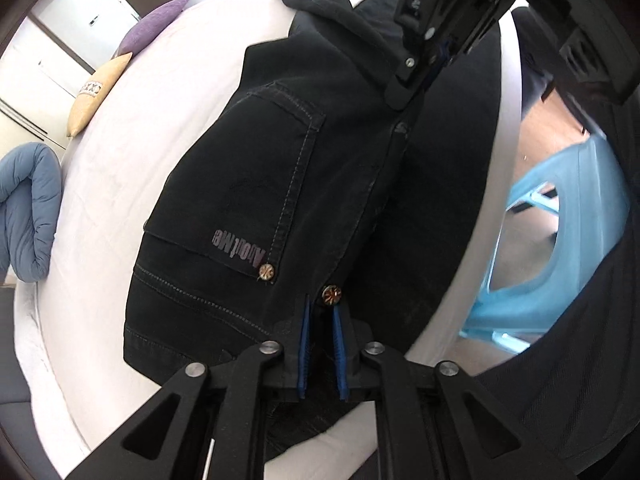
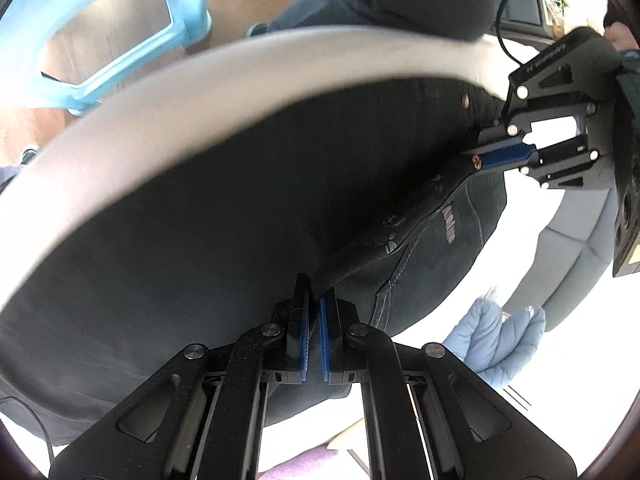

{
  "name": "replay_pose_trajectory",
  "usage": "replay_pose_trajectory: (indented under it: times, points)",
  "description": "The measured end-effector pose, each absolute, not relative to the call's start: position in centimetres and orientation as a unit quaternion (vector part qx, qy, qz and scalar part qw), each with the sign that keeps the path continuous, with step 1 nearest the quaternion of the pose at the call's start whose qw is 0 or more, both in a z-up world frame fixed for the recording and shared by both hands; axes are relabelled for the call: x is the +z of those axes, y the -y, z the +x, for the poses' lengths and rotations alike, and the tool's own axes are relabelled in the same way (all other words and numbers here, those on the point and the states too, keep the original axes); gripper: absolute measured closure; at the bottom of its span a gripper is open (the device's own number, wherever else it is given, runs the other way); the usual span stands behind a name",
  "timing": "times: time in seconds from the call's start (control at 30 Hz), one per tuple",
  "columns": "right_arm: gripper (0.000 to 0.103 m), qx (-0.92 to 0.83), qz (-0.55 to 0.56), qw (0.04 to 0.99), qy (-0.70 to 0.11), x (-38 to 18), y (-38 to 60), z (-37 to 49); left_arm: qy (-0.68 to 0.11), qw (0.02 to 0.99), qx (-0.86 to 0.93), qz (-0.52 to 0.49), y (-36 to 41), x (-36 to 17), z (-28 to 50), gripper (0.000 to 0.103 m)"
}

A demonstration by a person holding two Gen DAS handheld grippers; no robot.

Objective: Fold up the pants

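Black pants (image 1: 248, 184) lie on a white bed, the back pocket with its printed label and copper rivets facing up. My left gripper (image 1: 320, 306) is shut on the pants' edge right beside a rivet. My right gripper (image 1: 412, 88) shows at the top of the left wrist view, shut on a raised fold of the same pants. In the right wrist view the right gripper (image 2: 315, 300) pinches a seam of the pants (image 2: 180, 240) between its blue pads. The left gripper (image 2: 486, 160) grips the cloth at the right. The stretch of cloth between the two grippers is lifted off the sheet.
The bed sheet (image 1: 120, 160) ends in a rounded edge (image 2: 200, 92). A light blue plastic stool (image 1: 560, 240) stands on the wooden floor beyond it. A purple pillow (image 1: 156, 24), a beige pillow (image 1: 96, 92) and a rolled blue quilt (image 1: 28, 208) lie on the bed. A person in dark clothes (image 1: 580, 360) stands close by.
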State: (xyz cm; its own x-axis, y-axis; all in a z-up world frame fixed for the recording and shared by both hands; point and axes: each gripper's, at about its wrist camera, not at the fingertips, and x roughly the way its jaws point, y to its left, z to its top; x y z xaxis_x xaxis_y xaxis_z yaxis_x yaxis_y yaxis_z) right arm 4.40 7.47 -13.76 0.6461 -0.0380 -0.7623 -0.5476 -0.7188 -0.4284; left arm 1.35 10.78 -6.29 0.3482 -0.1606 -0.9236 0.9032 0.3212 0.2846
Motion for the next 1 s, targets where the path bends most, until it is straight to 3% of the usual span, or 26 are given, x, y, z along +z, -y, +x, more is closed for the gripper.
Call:
replay_pose_trajectory:
  times: [0.73,0.8,0.87,0.9,0.93,1.0]
  points:
    - [0.099,0.372,-0.807,0.404,-0.218,-13.5,-9.5,3.0,-0.419,0.729,-0.342,0.420,-12.7,-7.8,-0.9,0.099]
    - [0.099,0.367,-0.806,0.408,-0.223,-14.0,-10.0,2.6,-0.420,0.734,-0.334,0.417,-12.9,-8.0,-0.8,0.094]
    - [0.099,0.363,-0.801,0.417,-0.230,-14.3,-10.0,2.4,-0.417,0.744,-0.321,0.412,-13.1,-7.8,-0.9,0.082]
    - [0.099,0.359,-0.796,0.425,-0.237,-14.6,-10.1,1.5,-0.416,0.750,-0.310,0.411,-13.4,-7.7,-0.9,0.061]
    - [0.099,0.357,-0.791,0.433,-0.243,-14.6,-10.1,0.4,-0.416,0.756,-0.299,0.407,-13.8,-7.3,-0.9,0.050]
    - [0.099,0.352,-0.780,0.450,-0.255,-14.5,-10.2,0.3,-0.424,0.769,-0.293,0.378,-15.2,-6.0,-0.5,0.049]
